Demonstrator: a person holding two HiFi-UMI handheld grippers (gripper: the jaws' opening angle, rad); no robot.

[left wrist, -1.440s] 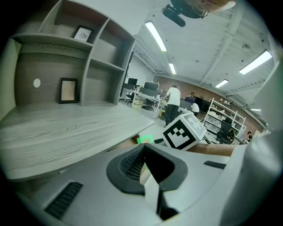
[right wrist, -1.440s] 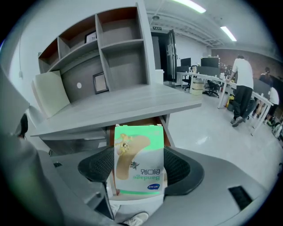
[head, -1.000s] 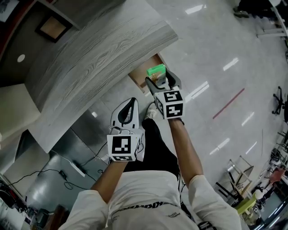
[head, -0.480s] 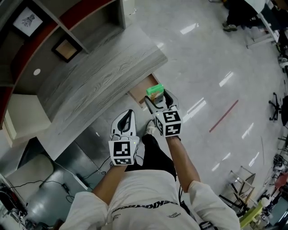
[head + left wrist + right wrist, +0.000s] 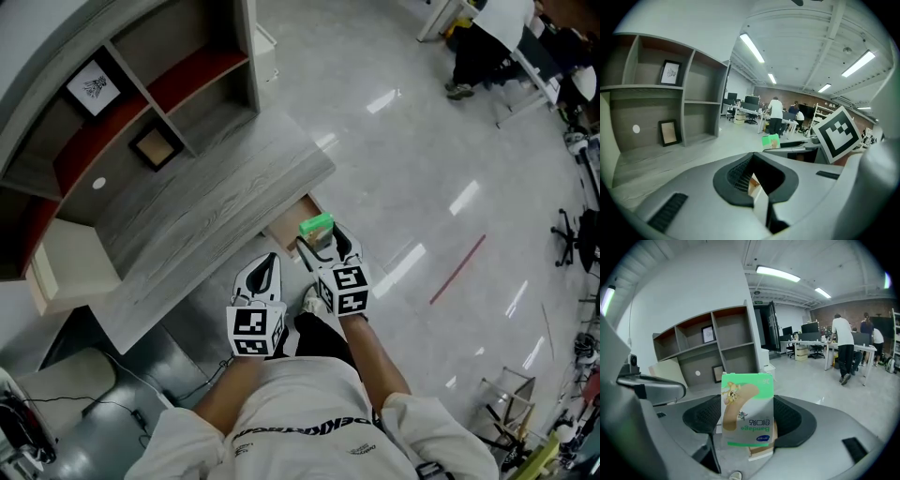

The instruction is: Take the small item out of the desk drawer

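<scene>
My right gripper [image 5: 322, 246] is shut on a small green and white bandage box [image 5: 316, 225], which it holds upright just past the outer end of the open wooden drawer [image 5: 287, 228]. In the right gripper view the box [image 5: 747, 414] fills the space between both pads of the right gripper [image 5: 747, 425]. The drawer sticks out from under the grey wood-grain desk [image 5: 206, 211]. My left gripper [image 5: 267, 265] hangs beside the right one, near the desk's front edge, shut with nothing in it. From the left gripper [image 5: 753, 158] view the green box [image 5: 771, 140] shows ahead to the right.
A grey and red shelf unit [image 5: 141, 103] with two framed pictures stands behind the desk. The person's dark trouser leg and white shoe [image 5: 314, 302] are below the grippers. Cables [image 5: 56, 398] lie on the floor at lower left. People and office desks [image 5: 843, 350] are far off.
The head view has swung so that more of the shelf unit shows and the grippers look smaller. The right gripper still holds the box by the drawer's end; the left stays beside it.
</scene>
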